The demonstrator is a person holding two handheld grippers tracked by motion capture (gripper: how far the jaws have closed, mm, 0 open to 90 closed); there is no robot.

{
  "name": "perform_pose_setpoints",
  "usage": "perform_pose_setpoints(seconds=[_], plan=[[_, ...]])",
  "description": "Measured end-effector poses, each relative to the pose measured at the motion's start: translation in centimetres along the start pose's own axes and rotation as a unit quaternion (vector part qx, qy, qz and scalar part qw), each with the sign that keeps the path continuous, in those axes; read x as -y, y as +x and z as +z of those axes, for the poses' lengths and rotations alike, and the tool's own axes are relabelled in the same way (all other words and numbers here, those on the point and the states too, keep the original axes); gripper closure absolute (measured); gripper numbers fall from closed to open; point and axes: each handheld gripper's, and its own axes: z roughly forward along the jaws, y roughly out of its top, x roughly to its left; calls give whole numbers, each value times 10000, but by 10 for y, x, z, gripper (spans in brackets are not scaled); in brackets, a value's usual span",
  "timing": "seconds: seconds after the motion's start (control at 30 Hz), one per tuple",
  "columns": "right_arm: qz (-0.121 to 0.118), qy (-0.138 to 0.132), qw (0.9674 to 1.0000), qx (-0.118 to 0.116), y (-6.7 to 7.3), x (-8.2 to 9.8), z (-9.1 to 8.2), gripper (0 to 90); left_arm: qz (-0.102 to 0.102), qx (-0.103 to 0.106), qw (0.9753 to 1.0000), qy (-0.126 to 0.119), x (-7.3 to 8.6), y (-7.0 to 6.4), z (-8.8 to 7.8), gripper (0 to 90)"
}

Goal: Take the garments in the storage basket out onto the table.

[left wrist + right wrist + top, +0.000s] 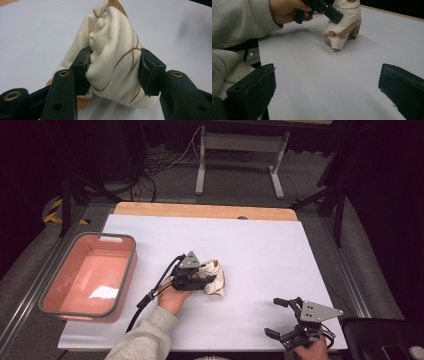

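- White table point(260, 250) carries a pink bin point(55, 307) at left.
- Left gripper point(115, 70) clamps a bunched cream cloth point(112, 50) mid-table, pads pressing both sides.
- Right gripper point(282, 319) rests near the front edge, jaws spread, nothing between.

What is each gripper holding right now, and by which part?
The left gripper pinches the bunched cream cloth with brown lines across the middle of the bundle. The right gripper stands open, holding nothing.
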Motion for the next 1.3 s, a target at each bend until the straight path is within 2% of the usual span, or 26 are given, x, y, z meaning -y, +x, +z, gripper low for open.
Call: perform_pose_setpoints(seconds=[0.2,0.27,0.3,0.37,0.63,0.83,1.0,1.3], plan=[[-3,-1,10000,4,0,0,0,16,-42,0,10000,72,0,0,2,451],[-2,-5,10000,7,0,0,0,16,-129,7,9999,80,0,0,3,383],[-5,-4,10000,6,0,0,0,16,-170,7,9998,62,-1,0,3,298],[-8,-3,10000,4,0,0,0,16,-220,6,9997,68,-1,0,3,275],[-1,-4,10000,11,0,0,0,16,-305,-179,9994,-23,-4,2,0,51],[-4,-3,10000,4,0,0,0,16,-229,-316,9992,-133,-8,2,-5,3],[-2,6,10000,-9,0,0,0,16,-27,-549,9983,-190,-13,-1,-11,2],[9,0,10000,-9,-1,1,0,16,-85,-496,9976,-473,-20,-2,-23,3]])
